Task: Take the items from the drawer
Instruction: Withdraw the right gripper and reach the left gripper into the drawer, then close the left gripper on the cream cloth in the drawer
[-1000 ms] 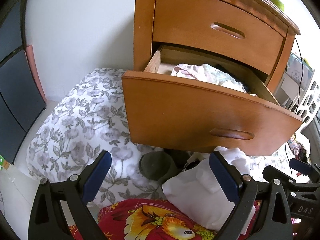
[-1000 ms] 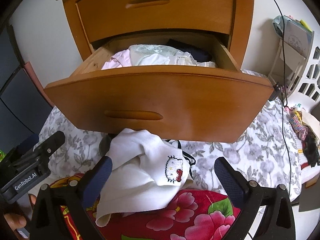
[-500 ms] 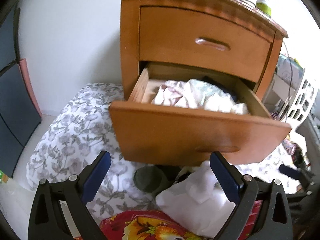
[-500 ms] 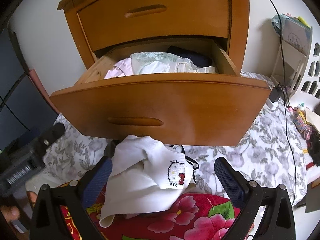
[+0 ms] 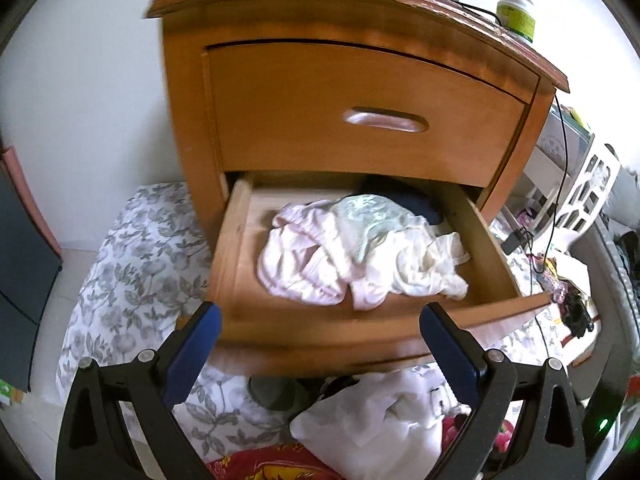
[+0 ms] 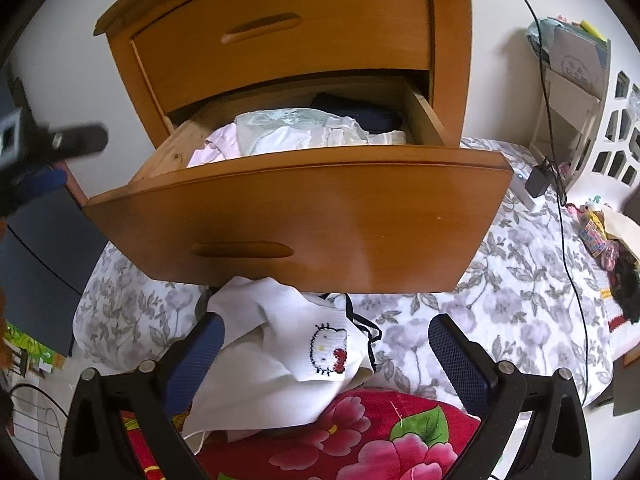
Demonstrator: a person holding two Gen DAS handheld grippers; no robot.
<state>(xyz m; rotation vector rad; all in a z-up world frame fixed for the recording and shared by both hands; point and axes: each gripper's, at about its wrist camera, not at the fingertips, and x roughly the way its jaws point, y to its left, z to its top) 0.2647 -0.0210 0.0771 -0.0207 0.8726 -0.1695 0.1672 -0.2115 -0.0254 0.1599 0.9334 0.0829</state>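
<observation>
The wooden nightstand's lower drawer [image 5: 384, 340] [image 6: 320, 220] stands pulled out. Inside lies a heap of pale clothes [image 5: 352, 256] [image 6: 288, 136]: pink and cream pieces, a mint lace one, and a dark blue item [image 5: 408, 200] at the back. My left gripper [image 5: 318, 344] is open, raised over the drawer's front edge and looking down into it, empty. My right gripper [image 6: 326, 354] is open lower down, in front of the drawer face, above a white garment with a cat motif [image 6: 296, 344] lying on the red floral cloth [image 6: 360, 436]. The left gripper's body [image 6: 52, 148] shows blurred at the right view's left edge.
A grey-flowered bedspread [image 6: 520, 288] lies under and around the nightstand. The upper drawer [image 5: 372, 116] is closed. A green-labelled bottle [image 5: 516, 12] and a cable sit on top. A white rack [image 6: 576, 80], charger [image 6: 540, 180] and small clutter stand to the right.
My left gripper has risen from below the drawer front to above its edge, so the clothes inside now show fully. My right gripper has barely moved.
</observation>
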